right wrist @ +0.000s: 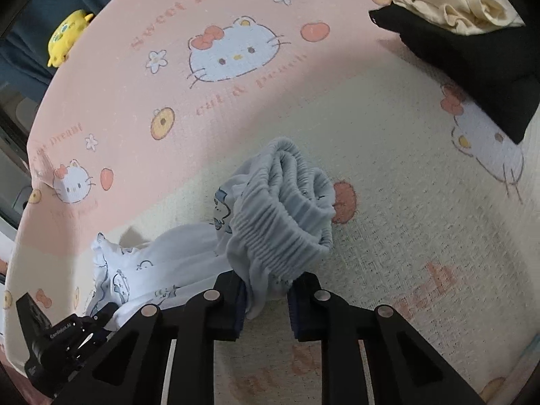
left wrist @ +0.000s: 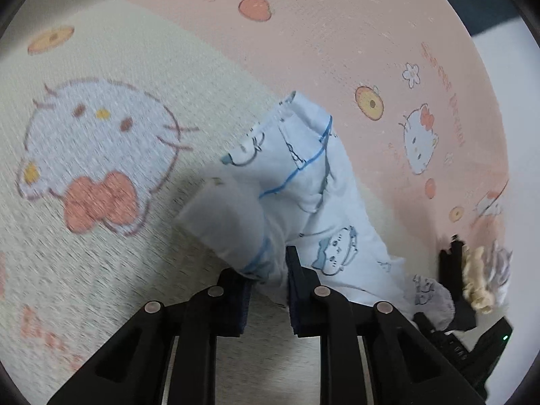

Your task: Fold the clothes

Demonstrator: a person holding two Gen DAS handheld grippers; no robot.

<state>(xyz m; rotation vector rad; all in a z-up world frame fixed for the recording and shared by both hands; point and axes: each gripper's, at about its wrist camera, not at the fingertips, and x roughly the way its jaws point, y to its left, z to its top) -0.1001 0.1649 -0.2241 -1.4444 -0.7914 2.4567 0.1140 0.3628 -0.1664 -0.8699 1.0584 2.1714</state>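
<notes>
The left gripper [left wrist: 270, 280] is pinching a fold of the pale blue printed garment [left wrist: 303, 182], its two dark pads clamped on the cloth with the fabric bunching up just ahead of the fingertips. From there the garment is trailing away in front of and to the right of the jaws, across the pink and cream cartoon-cat blanket [left wrist: 101, 67], and reaching the right gripper [left wrist: 452, 270], which is showing at the far right edge of that view beside a cream ruffled piece of cloth [left wrist: 477, 280]. In the right wrist view the right gripper [right wrist: 268, 292] is gripping the gathered elastic waistband [right wrist: 287, 209] of the same garment, pads pressed on the cloth, the ruched band standing up directly ahead of the jaws. The rest of the garment is lying to the left of these jaws, running toward the left gripper [right wrist: 67, 337] at the lower left. Well ahead and to the right, a black cloth [right wrist: 472, 67] is lying under a heap of cream clothes [right wrist: 455, 0]. A yellow plush toy [right wrist: 65, 35] is sitting far off to the upper left, beyond the blanket's edge.
</notes>
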